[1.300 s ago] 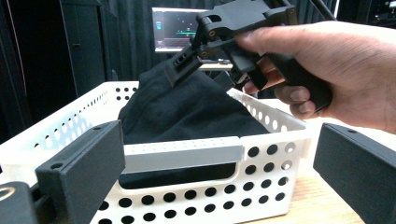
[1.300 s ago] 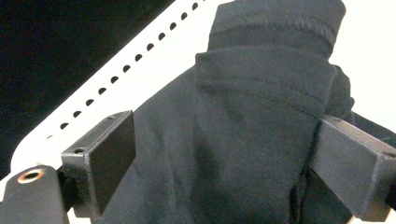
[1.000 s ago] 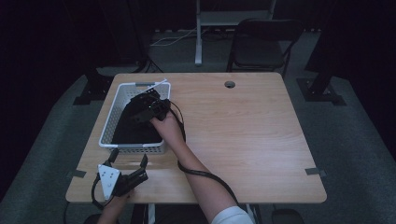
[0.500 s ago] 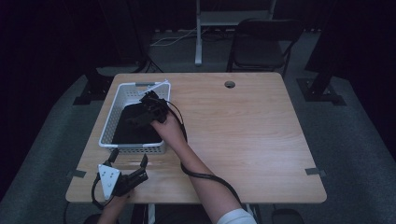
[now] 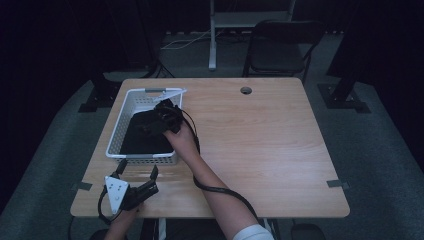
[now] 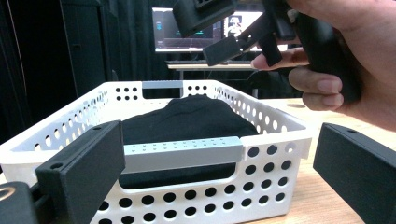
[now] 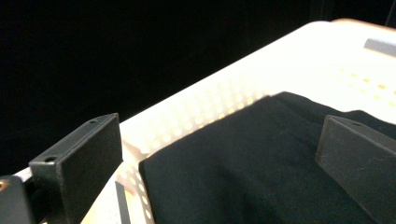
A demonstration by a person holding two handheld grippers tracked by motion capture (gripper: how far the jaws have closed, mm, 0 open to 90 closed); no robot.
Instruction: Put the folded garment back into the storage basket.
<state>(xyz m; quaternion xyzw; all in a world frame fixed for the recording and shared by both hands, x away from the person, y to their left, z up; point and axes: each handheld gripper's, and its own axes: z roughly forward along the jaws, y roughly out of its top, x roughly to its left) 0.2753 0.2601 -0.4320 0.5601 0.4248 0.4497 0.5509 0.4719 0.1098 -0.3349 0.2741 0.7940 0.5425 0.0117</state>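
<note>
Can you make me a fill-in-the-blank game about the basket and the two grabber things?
1. The black cloth lies inside the white ____.
2. The right gripper is above the cloth with its jaws ____.
3. The left gripper is near the table's front edge, on the ____ side of the basket.
4. The basket sits on a ____ table.

Missing words: basket; open; near; wooden

Black cloth (image 5: pixel 145 136) lies bunched in the white perforated basket (image 5: pixel 116 131).
</note>
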